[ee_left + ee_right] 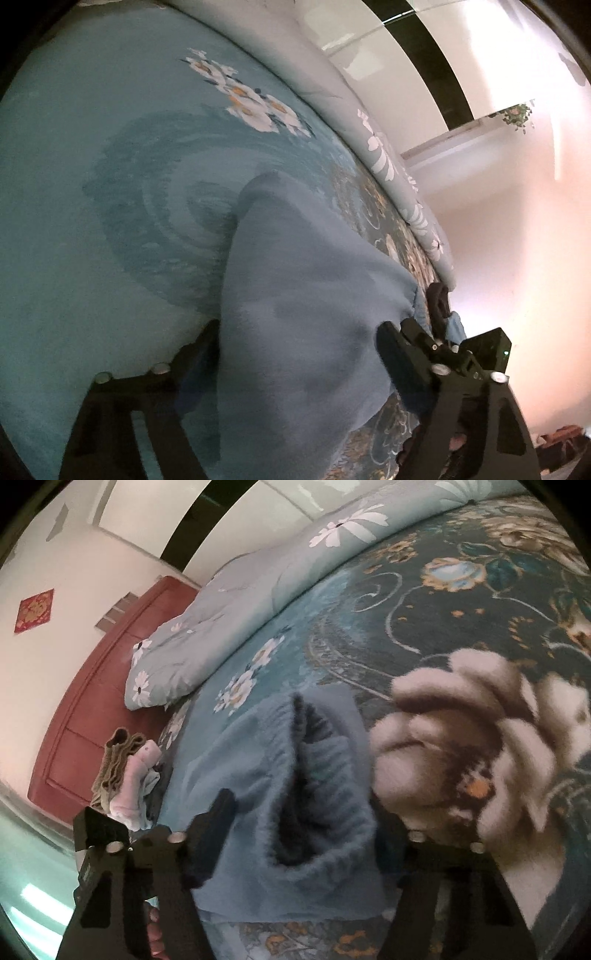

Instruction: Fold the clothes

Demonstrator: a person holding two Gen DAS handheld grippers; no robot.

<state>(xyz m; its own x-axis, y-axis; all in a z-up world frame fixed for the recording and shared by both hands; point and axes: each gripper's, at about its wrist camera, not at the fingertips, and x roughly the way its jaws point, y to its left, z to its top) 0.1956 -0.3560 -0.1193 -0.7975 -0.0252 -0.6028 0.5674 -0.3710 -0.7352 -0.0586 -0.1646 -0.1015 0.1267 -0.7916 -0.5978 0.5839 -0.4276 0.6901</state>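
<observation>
Left tongs (295, 354) pinching blue fleece garment (303, 295); cloth bunched between both fingers, draping onto the bed blanket (92, 221). Right tongs (306, 834) clamped on the same garment's ribbed hem (317, 812), opening gaping dark between the fingers. Garment (236, 760) lies on the patterned blanket (443, 609), toward the bed edge by the headboard. Small pile of folded clothes (125, 775) at that edge. Further off, floral quilt (229, 609) along the far edge; red headboard (92, 709) beyond.

The blue sweater (295, 805) hides the right tool's (306, 834) right finger; the bottom edge cuts off its hem, and the far pile of clothes (125, 775) is blurred.
</observation>
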